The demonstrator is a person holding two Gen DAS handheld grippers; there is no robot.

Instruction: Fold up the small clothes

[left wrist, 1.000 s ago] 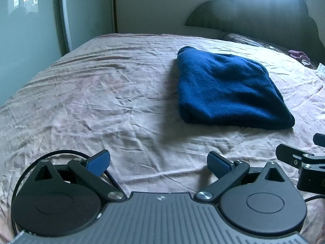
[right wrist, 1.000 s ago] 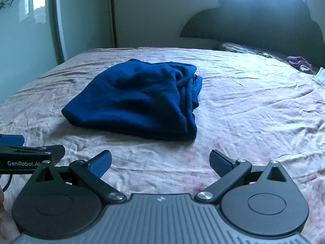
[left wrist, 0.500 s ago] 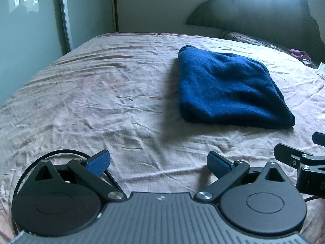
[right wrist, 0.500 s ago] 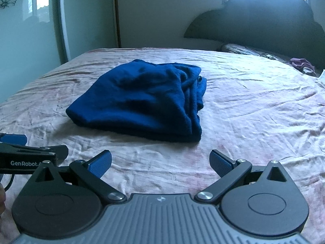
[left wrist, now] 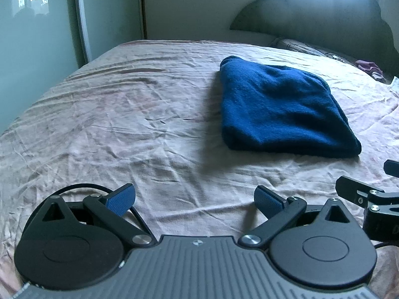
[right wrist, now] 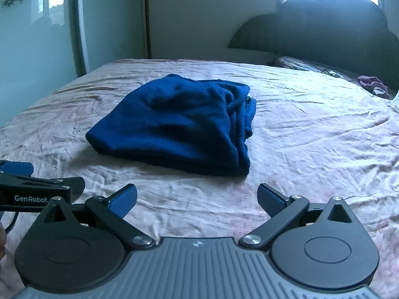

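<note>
Your left claw and right claw both gape wide, gripping nothing; the folded blue garment lies mid-frame on the wrinkled bed, apart from both.

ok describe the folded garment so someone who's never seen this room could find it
Start at the wide bed with the wrinkled pale pink sheet, in front of the dark scalloped headboard. Mid-bed lies a folded dark blue fleecy garment; the only other cloth is a small purple bundle near the headboard.

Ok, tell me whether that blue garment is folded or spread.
Folded: the blue garment lies as a compact bundle, with stacked layer edges at its right side.
</note>
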